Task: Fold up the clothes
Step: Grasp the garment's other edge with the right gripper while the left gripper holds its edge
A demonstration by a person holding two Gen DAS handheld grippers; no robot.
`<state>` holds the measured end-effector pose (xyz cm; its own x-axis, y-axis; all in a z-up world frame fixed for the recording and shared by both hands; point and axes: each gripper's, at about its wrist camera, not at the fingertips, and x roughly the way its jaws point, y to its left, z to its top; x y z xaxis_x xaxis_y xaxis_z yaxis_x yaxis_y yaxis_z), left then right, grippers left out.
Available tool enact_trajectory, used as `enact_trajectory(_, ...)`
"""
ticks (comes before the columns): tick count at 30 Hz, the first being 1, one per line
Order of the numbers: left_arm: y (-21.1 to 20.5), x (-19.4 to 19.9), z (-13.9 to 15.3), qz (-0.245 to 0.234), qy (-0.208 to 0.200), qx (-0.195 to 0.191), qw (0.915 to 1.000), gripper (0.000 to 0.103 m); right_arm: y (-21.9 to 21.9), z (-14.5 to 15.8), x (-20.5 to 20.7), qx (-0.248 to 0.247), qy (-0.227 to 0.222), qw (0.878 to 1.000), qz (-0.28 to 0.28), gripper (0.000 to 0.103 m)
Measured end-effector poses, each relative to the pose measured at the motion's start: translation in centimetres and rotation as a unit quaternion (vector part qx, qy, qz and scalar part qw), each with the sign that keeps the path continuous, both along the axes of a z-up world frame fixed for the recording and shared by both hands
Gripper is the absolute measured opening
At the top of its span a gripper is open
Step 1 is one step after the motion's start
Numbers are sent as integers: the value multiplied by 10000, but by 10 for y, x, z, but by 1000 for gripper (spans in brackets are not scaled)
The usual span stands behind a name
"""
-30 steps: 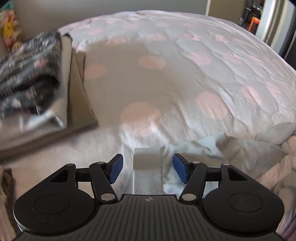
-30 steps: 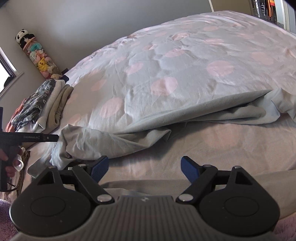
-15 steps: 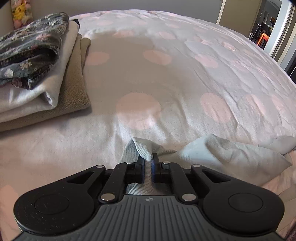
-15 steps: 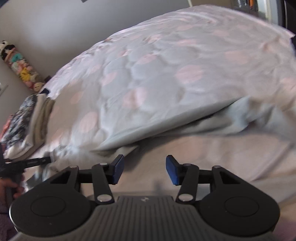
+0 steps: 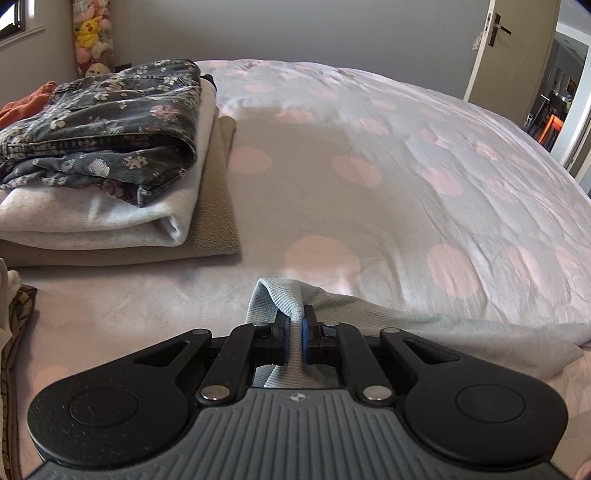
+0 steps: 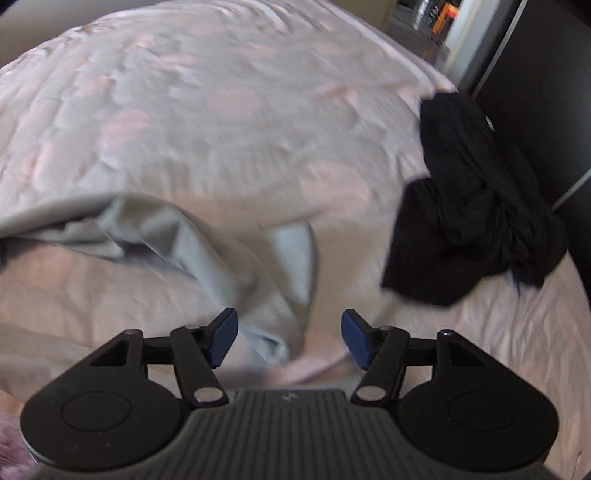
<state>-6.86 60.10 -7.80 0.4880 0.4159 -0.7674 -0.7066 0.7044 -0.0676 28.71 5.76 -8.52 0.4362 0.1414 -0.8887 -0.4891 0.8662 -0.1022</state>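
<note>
A pale grey ribbed garment (image 5: 424, 325) lies on the pink-dotted duvet (image 5: 369, 155). My left gripper (image 5: 294, 341) is shut on a bunched fold of its edge, which stands up between the blue pads. In the blurred right wrist view the same grey garment (image 6: 207, 258) lies rumpled ahead and to the left. My right gripper (image 6: 290, 338) hovers over it, its jaws opening, and the pads touch no cloth. One end of the garment lies below the gap between them.
A stack of folded clothes (image 5: 110, 166), floral dark fabric on top of white and beige pieces, sits at the left of the bed. A crumpled black garment (image 6: 476, 206) lies at the bed's right edge. Plush toys (image 5: 90, 33) hang in the far corner; a door (image 5: 509, 55) stands ajar.
My left gripper closed on the grey garment's edge and tilted up, bringing the folded stack into fuller view. My right gripper swung to the right, so the black garment has come into sight.
</note>
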Motion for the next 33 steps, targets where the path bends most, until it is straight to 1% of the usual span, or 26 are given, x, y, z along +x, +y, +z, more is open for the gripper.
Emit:
enact_trajectory(1,-1,0,1,15,-4,33,10000,4,-4,-7,0,78,40,9999,-59,65)
enact_trajectory(2,-2,-1,3,34,-14,72,10000,4,-5,-12,-2,157,40,9998,-79,62)
enact_trajectory(3,-4,-1,4,53,-23,110,9999,4,-6,-17,-3,235,41,9997,-98,49)
enact_trajectory(4,-5,-2,6,72,-33,149,9999,4,-4,-20,-4,314,44,9994,-97,40)
enact_trajectory(5,-6,-3,8,94,-51,192,9998,4,-2,-20,-6,347,30,9993,-108,21)
enact_trajectory(6,-8,-6,11,128,-93,250,9996,4,1,-19,-8,372,4,9992,-116,19)
enact_trajectory(7,-10,-8,15,164,-146,312,9993,4,2,-14,-10,330,-117,9993,-114,18)
enact_trajectory(8,-12,-13,20,214,-227,388,9988,4,3,-9,-11,287,-238,9992,-111,11)
enact_trajectory(10,-14,-22,30,355,-392,556,9971,4,2,6,-13,264,-513,9982,-150,10)
enact_trajectory(12,-15,-35,43,535,-625,682,9943,4,-9,29,-12,396,-799,9957,-263,9)
enact_trajectory(15,-17,-56,63,836,-1003,828,9880,4,-25,64,-14,576,-1170,9906,-409,9)
enact_trajectory(17,-17,-69,77,985,-1214,890,9837,4,-33,84,-18,594,-1397,9874,-448,9)
enact_trajectory(19,-18,-82,88,1073,-1350,969,9802,4,-38,99,-22,516,-1564,9851,-489,9)
enact_trajectory(21,-16,-90,95,1154,-1418,1012,9779,4,-44,108,-23,482,-1588,9846,-544,9)
enact_trajectory(23,-11,-94,96,1270,-1371,1002,9773,4,-46,107,-19,370,-1550,9853,-612,9)
enact_trajectory(25,-2,-92,91,1392,-1254,991,9773,4,-44,98,-10,274,-1450,9869,-651,9)
enact_trajectory(29,9,-79,73,1483,-974,1044,9786,4,-21,64,16,52,-1176,9913,-592,8)
enact_trajectory(33,15,-61,49,1414,-517,1130,9821,4,4,32,39,190,-714,9962,-458,10)
